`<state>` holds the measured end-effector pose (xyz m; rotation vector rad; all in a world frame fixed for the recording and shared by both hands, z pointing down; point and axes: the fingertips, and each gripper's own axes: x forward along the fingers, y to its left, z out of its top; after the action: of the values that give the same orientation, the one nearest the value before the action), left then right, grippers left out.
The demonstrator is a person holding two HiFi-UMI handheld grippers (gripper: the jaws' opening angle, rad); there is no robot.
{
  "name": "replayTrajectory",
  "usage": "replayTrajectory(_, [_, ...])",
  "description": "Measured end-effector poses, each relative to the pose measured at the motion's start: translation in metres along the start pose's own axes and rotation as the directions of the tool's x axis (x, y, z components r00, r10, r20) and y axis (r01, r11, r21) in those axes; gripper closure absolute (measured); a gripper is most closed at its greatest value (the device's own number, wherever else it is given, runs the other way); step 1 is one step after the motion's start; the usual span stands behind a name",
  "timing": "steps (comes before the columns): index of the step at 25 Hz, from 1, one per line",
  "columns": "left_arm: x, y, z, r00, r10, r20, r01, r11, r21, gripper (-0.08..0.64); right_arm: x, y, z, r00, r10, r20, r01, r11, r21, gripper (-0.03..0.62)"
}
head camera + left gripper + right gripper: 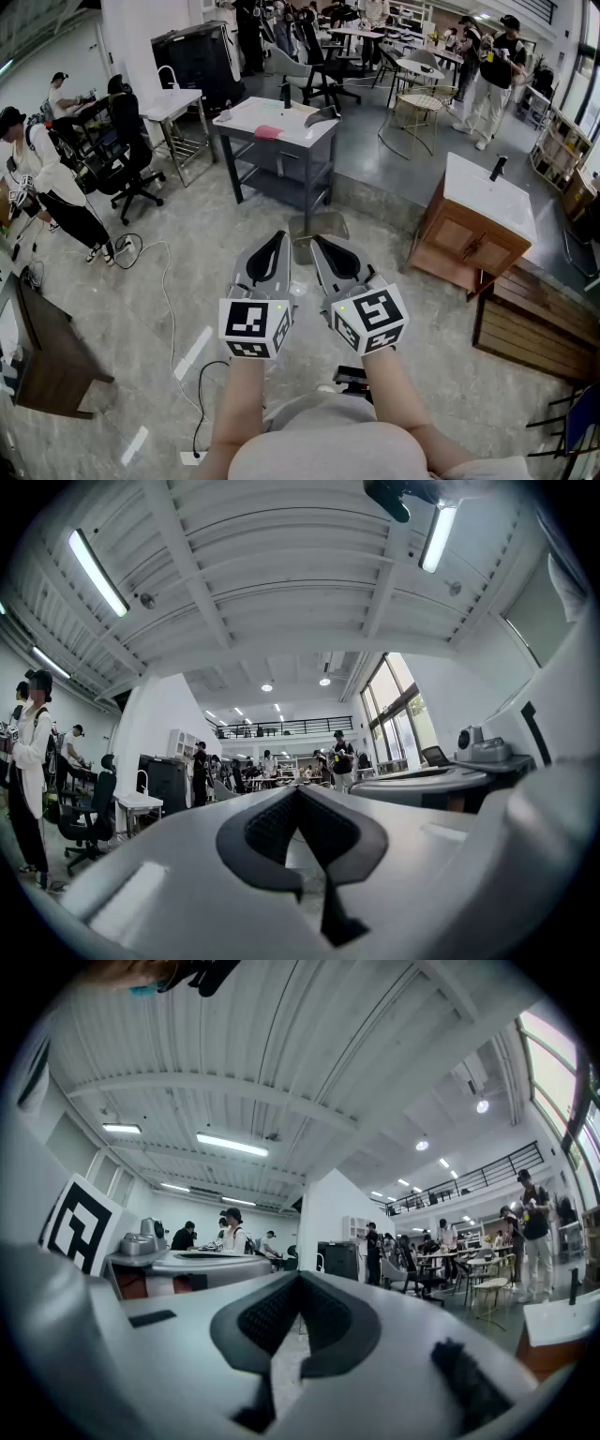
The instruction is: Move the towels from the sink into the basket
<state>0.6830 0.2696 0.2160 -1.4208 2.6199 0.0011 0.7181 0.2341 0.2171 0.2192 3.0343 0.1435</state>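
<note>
**Getting ready to approach the sink, claws empty**

Holding the left gripper (pixel 278 236) and the right gripper (pixel 318 241) side by side and level, each with jaws pressed together on nothing. Standing well apart from the sink (pixel 487 192) at the right. Not seeing any towels in it from here, nor the basket. Probably best: walking closer first, opening one claw before reaching in, then pinching a towel at its middle.

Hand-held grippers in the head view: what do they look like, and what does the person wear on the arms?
Both the left hand-held gripper and the right hand-held gripper have curved light grey shells with black ribbed pads inside. Each carries a cube of black-and-white square markers at the back. No sleeves show on the forearms.
</note>
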Motion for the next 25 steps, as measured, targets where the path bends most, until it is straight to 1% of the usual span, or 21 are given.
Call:
replayTrajectory(4, [0.02, -0.007, -0.007, 1.0, 0.015, -0.004, -0.015, 1.0, -0.025, 0.552, 0.005, -0.021, -0.004, 1.0, 0.018, -0.009, -0.018, 1.0, -0.008, 0.575])
replayTrajectory(9, [0.048, -0.01, -0.007, 0.999, 0.035, -0.002, -0.035, 0.999, -0.022, 0.552, 0.015, -0.046, -0.006, 0.999, 0.045, -0.013, -0.045, 0.999, -0.008, 0.575])
replayTrajectory(13, [0.06, -0.014, -0.011, 0.999, 0.048, -0.001, -0.048, 0.998, -0.031, 0.552, 0.016, -0.055, -0.011, 0.997, 0.073, -0.011, -0.073, 0.997, -0.013, 0.575])
replayTrajectory(17, [0.07, -0.017, -0.019, 0.999, 0.05, -0.018, -0.05, 0.998, -0.031, 0.552, 0.02, -0.065, -0.018, 0.997, 0.072, -0.02, -0.072, 0.997, -0.018, 0.575])
replayTrajectory(19, [0.074, -0.015, -0.022, 0.998, 0.057, -0.021, -0.057, 0.998, -0.037, 0.552, 0.024, -0.068, -0.023, 0.996, 0.082, -0.036, -0.083, 0.996, -0.025, 0.575])
replayTrajectory(25, [0.093, -0.001, -0.031, 0.997, 0.065, -0.029, -0.067, 0.996, -0.058, 0.552, 0.041, -0.077, -0.033, 0.992, 0.111, -0.052, -0.111, 0.994, -0.004, 0.575])
